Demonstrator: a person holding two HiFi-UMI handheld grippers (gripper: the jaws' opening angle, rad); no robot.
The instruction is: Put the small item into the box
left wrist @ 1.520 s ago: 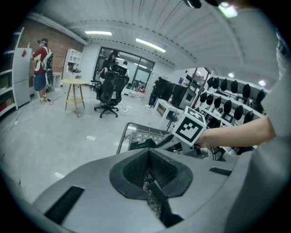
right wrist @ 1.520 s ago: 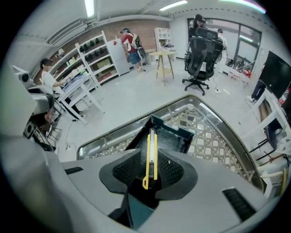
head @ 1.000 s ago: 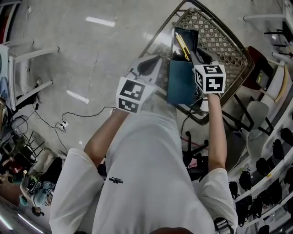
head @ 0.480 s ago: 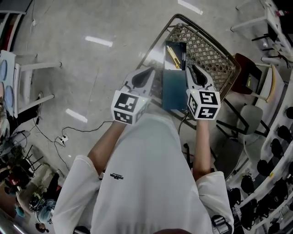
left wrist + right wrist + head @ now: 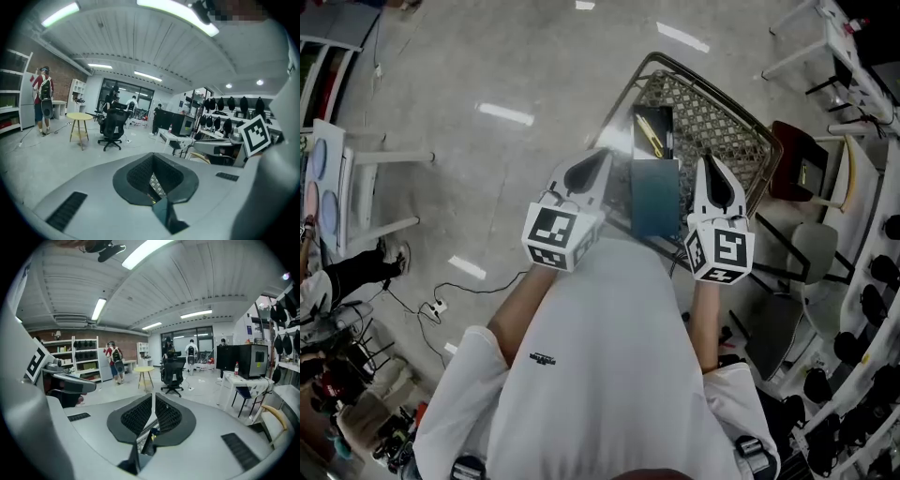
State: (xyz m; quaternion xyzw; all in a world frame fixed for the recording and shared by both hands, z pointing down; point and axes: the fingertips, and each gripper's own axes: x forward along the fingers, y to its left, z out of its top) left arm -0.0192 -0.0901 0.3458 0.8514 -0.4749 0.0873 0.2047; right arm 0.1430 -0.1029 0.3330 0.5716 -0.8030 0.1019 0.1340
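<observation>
A dark open box [image 5: 657, 120] lies on a table with a wire lattice top [image 5: 717, 124]. A small yellow item [image 5: 649, 139] lies inside the box. Its teal lid [image 5: 654, 195] is folded toward me. My left gripper [image 5: 590, 161] hovers just left of the lid, over the table's near-left rim, jaws together and empty. My right gripper [image 5: 712, 165] hangs just right of the lid, also closed on nothing. In the left gripper view only a sliver of lattice [image 5: 157, 184] and teal lid [image 5: 165, 216] shows past the jaws. The right gripper view shows the lid's edge [image 5: 135, 456].
A dark red chair [image 5: 803, 161] and a grey chair [image 5: 787, 323] stand right of the table. White table legs [image 5: 384, 159] and a floor cable [image 5: 441, 281] lie to the left. A person's leg [image 5: 347, 272] is at the far left edge.
Both grippers have drawn back toward my body. The right one was over the box beside the lid and is now lower, level with the lid's side.
</observation>
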